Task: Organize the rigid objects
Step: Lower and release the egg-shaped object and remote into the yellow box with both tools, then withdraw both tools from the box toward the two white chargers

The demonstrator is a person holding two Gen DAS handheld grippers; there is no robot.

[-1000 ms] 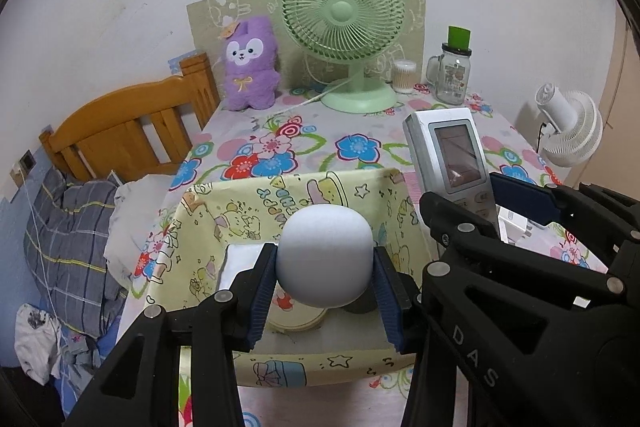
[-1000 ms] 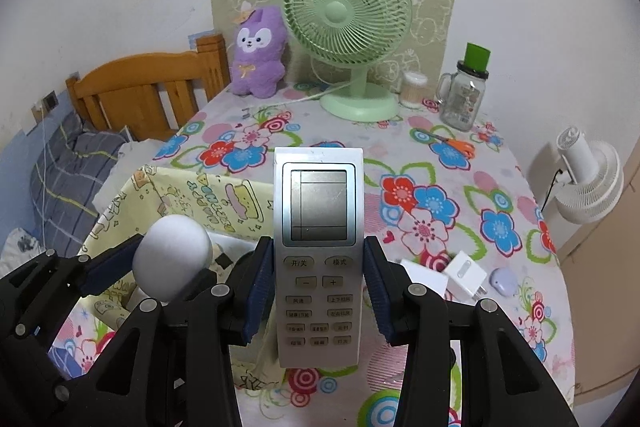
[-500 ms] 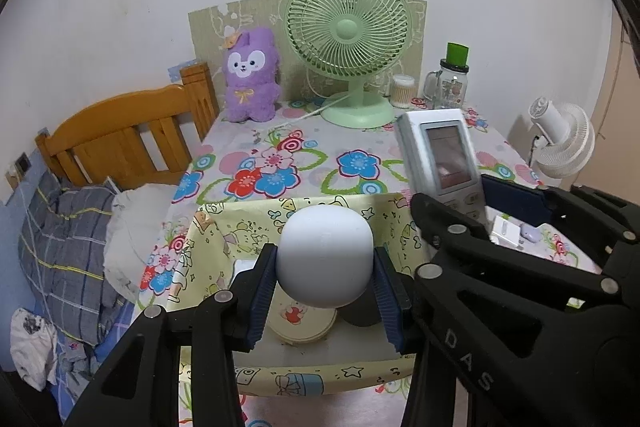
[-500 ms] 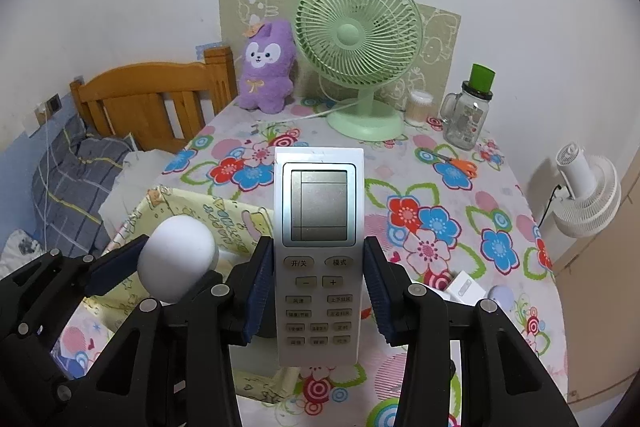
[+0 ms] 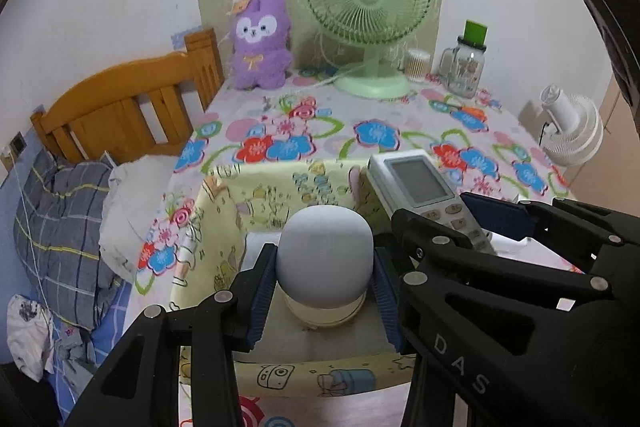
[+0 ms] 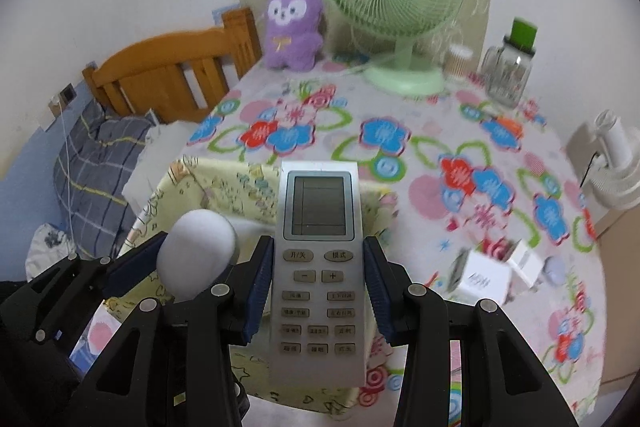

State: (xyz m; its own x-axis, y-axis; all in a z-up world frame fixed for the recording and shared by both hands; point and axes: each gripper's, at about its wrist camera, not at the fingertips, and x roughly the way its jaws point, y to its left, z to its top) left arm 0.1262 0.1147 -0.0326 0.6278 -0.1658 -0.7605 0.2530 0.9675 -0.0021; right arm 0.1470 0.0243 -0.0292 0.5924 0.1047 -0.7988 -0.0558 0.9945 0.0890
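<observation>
Rigid objects are in both grippers at once: a pale grey, dome-topped rounded object [image 5: 325, 254] sits clamped between the blue pads of the left gripper [image 5: 325, 285], and a silver rectangular air-conditioner remote control with a grey screen and rows of buttons [image 6: 318, 269] is pinched at its sides by the blue pads of the right gripper [image 6: 318, 285]. Both are held over a yellow fabric storage box printed with cartoon figures [image 5: 224, 219], which stands at the near left corner of the table with the flowered cloth [image 5: 360, 115]. The dome hangs above the box's open inside, right over a round cream-coloured lid-like thing [image 5: 326, 313] on the box floor (whether the two touch cannot be told). The remote stands upright in its grip, screen end up, above the box's right part, just beside the dome.

Along the table's far edge stand a purple plush rabbit-like toy [image 5: 260, 43], a pale green desk fan [image 5: 368, 7], a small cream-coloured container [image 5: 417, 65] and a glass mug-jar with a green lid [image 5: 466, 65]. Near the table's right edge lie a white box [image 6: 482, 281] and a white plug adapter [image 6: 526, 263], close together. A white clip fan [image 5: 572, 129] sits beyond the right edge, and a wooden headboard [image 5: 128, 103] with plaid bedding [image 5: 60, 219] lies off the left edge.
</observation>
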